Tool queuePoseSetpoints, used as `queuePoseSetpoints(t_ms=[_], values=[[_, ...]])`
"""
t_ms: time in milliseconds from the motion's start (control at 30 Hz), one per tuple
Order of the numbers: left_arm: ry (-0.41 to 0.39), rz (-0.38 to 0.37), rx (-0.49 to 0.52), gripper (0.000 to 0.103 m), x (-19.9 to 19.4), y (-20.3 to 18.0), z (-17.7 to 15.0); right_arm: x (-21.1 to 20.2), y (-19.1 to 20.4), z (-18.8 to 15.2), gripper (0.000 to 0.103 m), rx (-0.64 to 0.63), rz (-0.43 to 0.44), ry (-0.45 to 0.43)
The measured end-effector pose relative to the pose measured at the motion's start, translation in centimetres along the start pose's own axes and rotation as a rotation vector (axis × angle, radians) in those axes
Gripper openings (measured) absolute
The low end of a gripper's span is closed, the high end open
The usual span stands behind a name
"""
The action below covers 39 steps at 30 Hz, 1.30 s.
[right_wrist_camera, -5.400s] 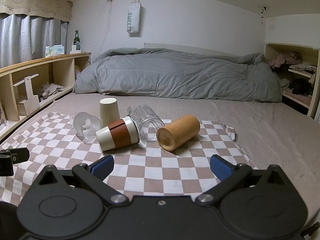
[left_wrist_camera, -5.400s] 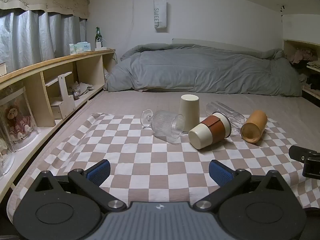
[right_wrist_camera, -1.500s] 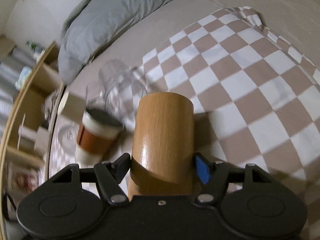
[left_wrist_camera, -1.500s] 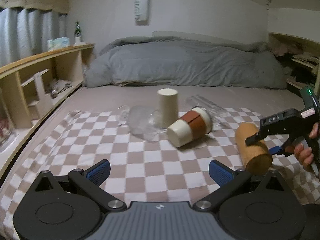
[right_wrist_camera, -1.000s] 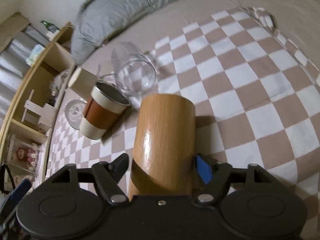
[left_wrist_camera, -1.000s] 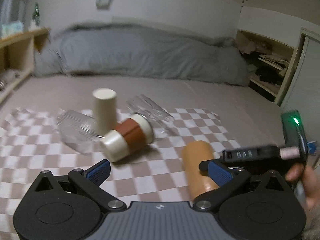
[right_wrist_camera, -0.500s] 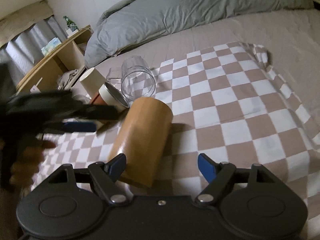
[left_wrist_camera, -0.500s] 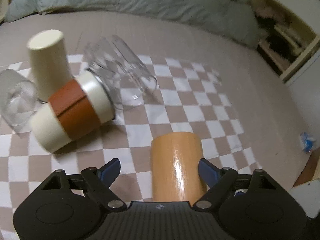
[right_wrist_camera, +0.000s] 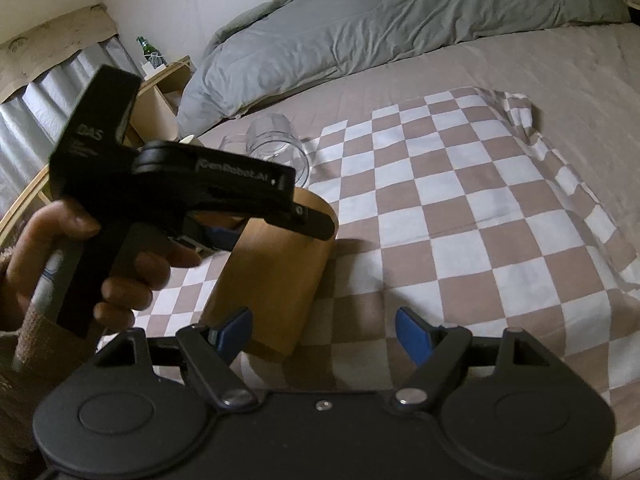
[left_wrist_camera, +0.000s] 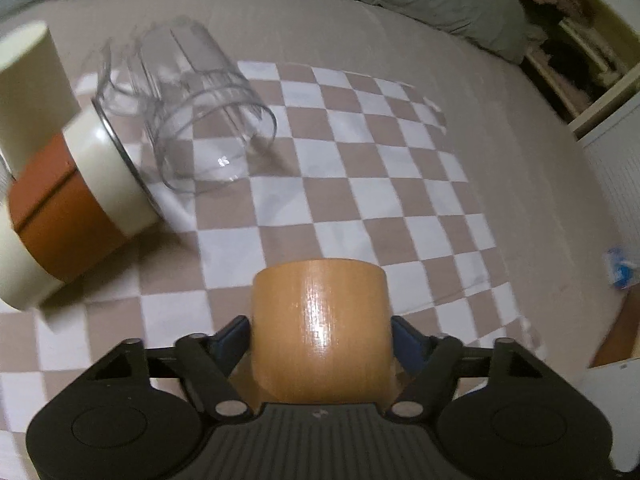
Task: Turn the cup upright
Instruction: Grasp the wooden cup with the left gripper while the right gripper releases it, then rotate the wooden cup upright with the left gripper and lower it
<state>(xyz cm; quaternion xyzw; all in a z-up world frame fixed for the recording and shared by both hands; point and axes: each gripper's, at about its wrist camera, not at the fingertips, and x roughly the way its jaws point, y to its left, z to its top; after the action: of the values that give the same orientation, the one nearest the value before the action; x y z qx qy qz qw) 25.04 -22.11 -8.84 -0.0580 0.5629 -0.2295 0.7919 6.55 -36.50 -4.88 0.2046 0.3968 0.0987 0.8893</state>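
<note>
Nearest, the left gripper (left_wrist_camera: 320, 340) has its fingers (left_wrist_camera: 230, 338) clamped on the wooden cup (left_wrist_camera: 320, 324), which stands tilted on the checked cloth (left_wrist_camera: 360, 200) on the bed. The right gripper (right_wrist_camera: 322, 334) hangs beside the cup with fingers wide, holding nothing. To finish well, keep a firm grip and rotate the cup slowly until its base sits flat. Farther left lie a banded cup (left_wrist_camera: 68, 208) and a clear glass (left_wrist_camera: 192, 120).

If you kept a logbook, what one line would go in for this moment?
step: handover | left hand-held gripper: shut on wooden cup | right hand-held gripper: open, beside cup | cup: tilted over checkered cloth, not yet upright
</note>
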Motion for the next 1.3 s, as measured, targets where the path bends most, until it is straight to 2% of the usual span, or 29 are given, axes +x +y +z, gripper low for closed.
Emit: queuePoseSetpoints(t_ms=[167, 367, 733, 967, 1300], values=[[-0.052, -0.022, 0.030, 0.071, -1.6, 0.2, -0.9, 0.2, 0.0, 0.1, 0.079, 0.014, -0.009, 0.001], [-0.173, -0.039, 0.121, 0.071, -6.0, 0.4, -3.0, -0.5, 0.8, 0.4, 0.078, -0.003, -0.039, -0.037], [-0.358, 0.006, 0.189, 0.071, -12.2, 3.8, -6.5, -2.3, 4.2, 0.6, 0.078, -0.087, -0.099, -0.119], [-0.548, 0.190, 0.243, 0.071, -17.3, 8.3, -9.2, -2.8, 6.4, 0.5, 0.078, -0.135, -0.138, -0.164], [-0.772, 0.353, 0.135, 0.071, -22.0, 16.5, -12.3, -1.8, 8.6, 0.3, 0.078, -0.169, -0.145, -0.164]])
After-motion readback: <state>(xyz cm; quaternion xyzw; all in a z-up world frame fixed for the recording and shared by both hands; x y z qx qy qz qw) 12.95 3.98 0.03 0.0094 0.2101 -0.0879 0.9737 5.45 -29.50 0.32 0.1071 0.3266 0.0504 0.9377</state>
